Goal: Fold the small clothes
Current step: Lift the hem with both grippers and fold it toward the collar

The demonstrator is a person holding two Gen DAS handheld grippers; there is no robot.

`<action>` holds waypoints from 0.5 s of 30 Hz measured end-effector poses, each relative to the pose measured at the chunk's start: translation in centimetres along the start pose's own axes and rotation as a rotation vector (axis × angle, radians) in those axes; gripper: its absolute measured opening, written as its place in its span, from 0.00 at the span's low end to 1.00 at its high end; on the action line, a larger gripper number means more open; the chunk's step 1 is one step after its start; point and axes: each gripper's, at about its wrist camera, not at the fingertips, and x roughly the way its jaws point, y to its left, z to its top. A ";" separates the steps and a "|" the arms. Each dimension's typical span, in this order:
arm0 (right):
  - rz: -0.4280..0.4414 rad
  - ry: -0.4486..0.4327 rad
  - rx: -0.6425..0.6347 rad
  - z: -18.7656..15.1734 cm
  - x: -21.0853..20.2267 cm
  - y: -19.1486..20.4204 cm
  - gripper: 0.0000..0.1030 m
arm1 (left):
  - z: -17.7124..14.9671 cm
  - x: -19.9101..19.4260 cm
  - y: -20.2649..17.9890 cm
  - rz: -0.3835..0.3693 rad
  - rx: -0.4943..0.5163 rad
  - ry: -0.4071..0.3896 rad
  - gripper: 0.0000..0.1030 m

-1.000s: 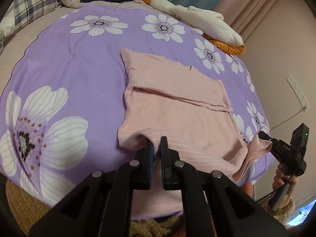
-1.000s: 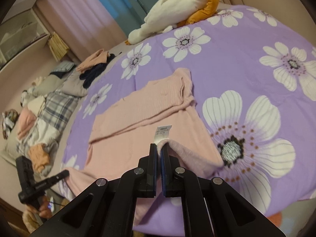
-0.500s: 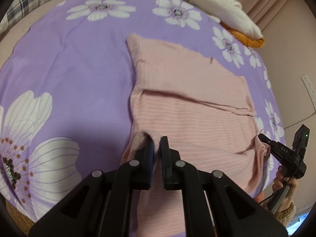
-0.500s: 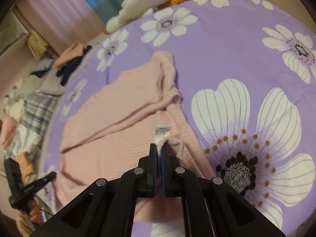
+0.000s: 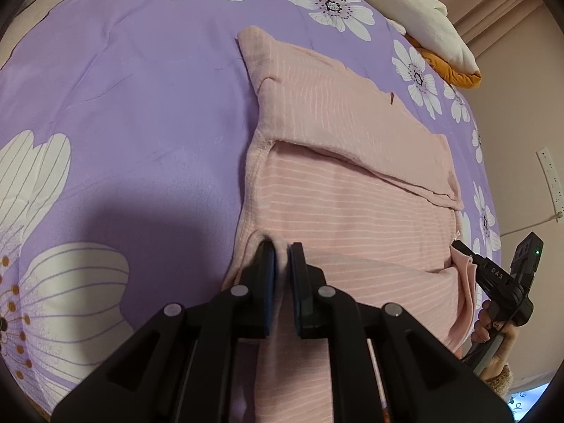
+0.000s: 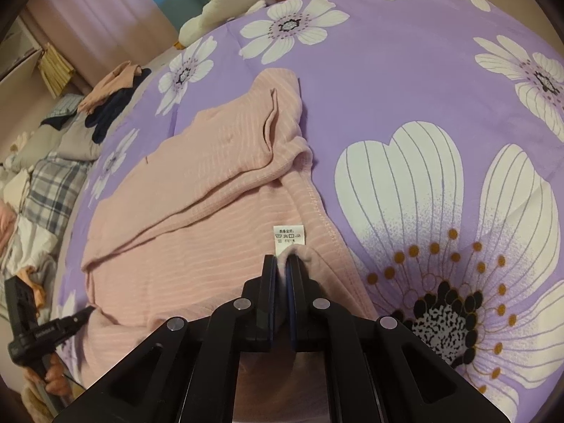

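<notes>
A pink striped garment (image 5: pixel 352 211) lies on the purple flowered bedspread (image 5: pixel 141 105), its far part folded over. My left gripper (image 5: pixel 281 246) has a fold of the garment's near left edge between its pads; its jaws are opening slightly and the cloth still fills the gap. My right gripper (image 6: pixel 281 259) is shut on the near right edge of the garment (image 6: pixel 197 239), just below the white care label (image 6: pixel 289 235). Each view shows the other gripper at the opposite corner: the right gripper (image 5: pixel 458 246) and the left gripper (image 6: pixel 90 310).
A white and orange plush toy (image 5: pixel 423 24) lies at the bed's far edge. Loose clothes (image 6: pixel 112 98) and a plaid blanket (image 6: pixel 49 190) are piled beyond the left side. A wall socket strip (image 5: pixel 550 176) with a cord is on the right wall.
Both grippers have carried the garment's near edge forward and down onto its body, so the cloth fills more of each view. The gap between the left jaws looks a little wider.
</notes>
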 end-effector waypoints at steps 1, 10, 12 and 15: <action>-0.005 0.000 -0.004 0.0 0.0 0.1 0.05 | 0.0 -0.1 0.0 -0.004 0.002 0.000 0.09; -0.028 -0.003 -0.019 0.0 0.2 0.4 0.05 | -1.6 -3.3 -0.5 -0.027 0.047 -0.027 0.34; -0.030 -0.007 -0.019 0.0 0.2 0.5 0.05 | -2.4 -3.9 -0.4 -0.017 0.064 -0.035 0.37; -0.034 -0.009 -0.022 -0.1 0.2 0.5 0.05 | -3.4 -4.2 -0.1 -0.017 0.071 -0.009 0.40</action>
